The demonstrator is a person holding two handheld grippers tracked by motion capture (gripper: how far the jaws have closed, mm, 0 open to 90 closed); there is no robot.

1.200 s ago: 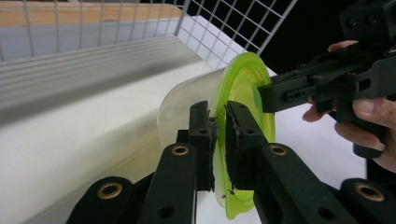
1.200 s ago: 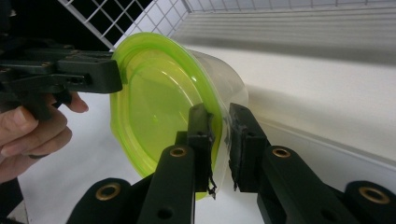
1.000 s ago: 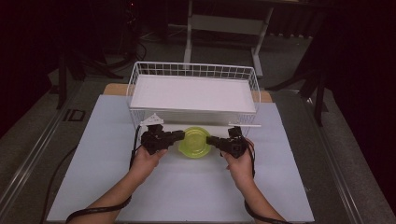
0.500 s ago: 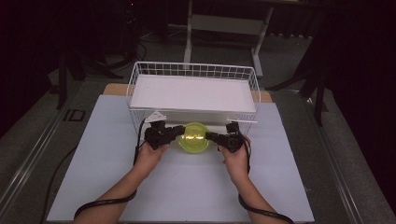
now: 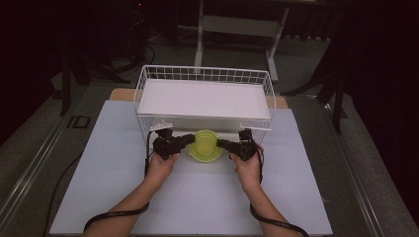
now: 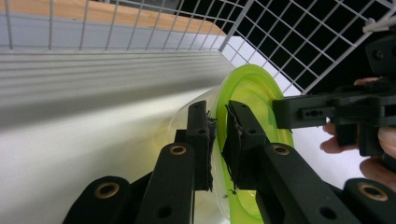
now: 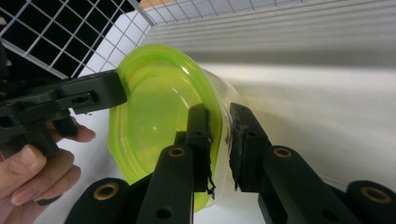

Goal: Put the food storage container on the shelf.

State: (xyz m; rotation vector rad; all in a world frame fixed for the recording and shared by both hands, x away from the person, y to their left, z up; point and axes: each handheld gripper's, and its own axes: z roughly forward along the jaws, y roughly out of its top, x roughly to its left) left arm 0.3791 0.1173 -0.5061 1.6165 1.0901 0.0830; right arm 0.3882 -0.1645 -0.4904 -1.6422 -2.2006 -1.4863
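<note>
High view: I've carried the green tub (image 5: 205, 145) up against the wire basket (image 5: 148, 81), my left tongs (image 5: 186, 140) and right tongs (image 5: 223, 144) each pinching its rim; lifting in seems next.

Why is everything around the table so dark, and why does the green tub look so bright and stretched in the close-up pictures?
High view: light falls on the white table and wire basket; the floor beyond sits in deep shadow. Left gripper view: the green tub is lit and seen edge-on, so it looks stretched, with the near fingers looming. Right gripper view: the tub glows translucent, with soft glare.
</note>
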